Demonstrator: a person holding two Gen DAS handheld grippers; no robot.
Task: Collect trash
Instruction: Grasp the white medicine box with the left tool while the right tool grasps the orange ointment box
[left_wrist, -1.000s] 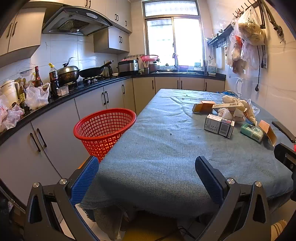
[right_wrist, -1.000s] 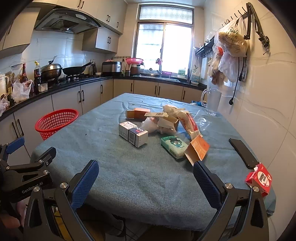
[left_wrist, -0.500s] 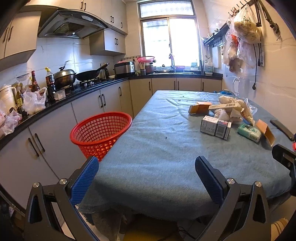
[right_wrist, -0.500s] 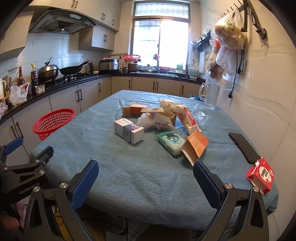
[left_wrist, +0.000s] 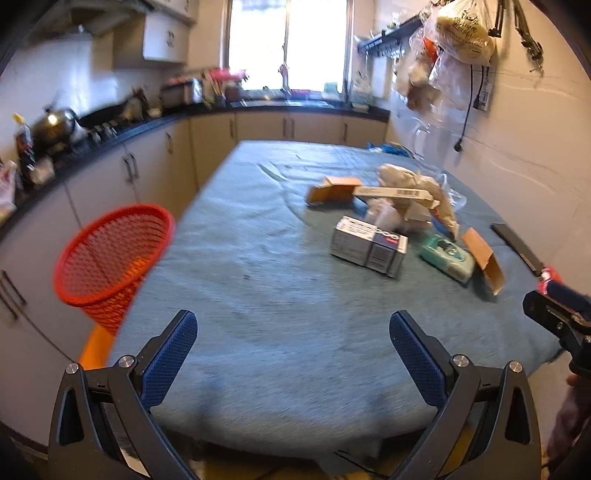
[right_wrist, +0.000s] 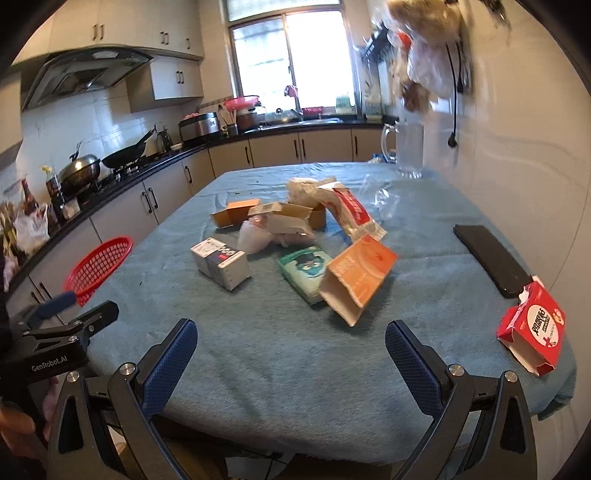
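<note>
Both grippers hang over the near edge of the table (right_wrist: 295, 369), which is covered with a blue-grey cloth. The left gripper (left_wrist: 293, 354) has its jaws spread wide and grasps nothing; the right gripper (right_wrist: 290, 356) likewise has its jaws released and empty.

The trash lies in a loose heap around a white and grey box (right_wrist: 220, 263), which serves as landmark. Just to the right of that box sits a green packet (right_wrist: 306, 271), and touching the packet's right side is an open orange carton (right_wrist: 356, 278) tipped on its side. Behind the box are crumpled white paper (right_wrist: 255, 238), flattened brown cardboard boxes (right_wrist: 280, 214) and a red and white wrapper (right_wrist: 351, 214) leaning across the heap. Far to the right of the box, at the table's edge, lies a torn red carton (right_wrist: 532, 328), with a black phone (right_wrist: 491, 258) just behind it. A clear glass jug (right_wrist: 408, 151) stands well behind the heap, near the wall.

To the left of the box, off the table's edge and lower down, stands a red mesh basket (left_wrist: 110, 254), well apart from the heap. The left-wrist view is blurred.
</note>
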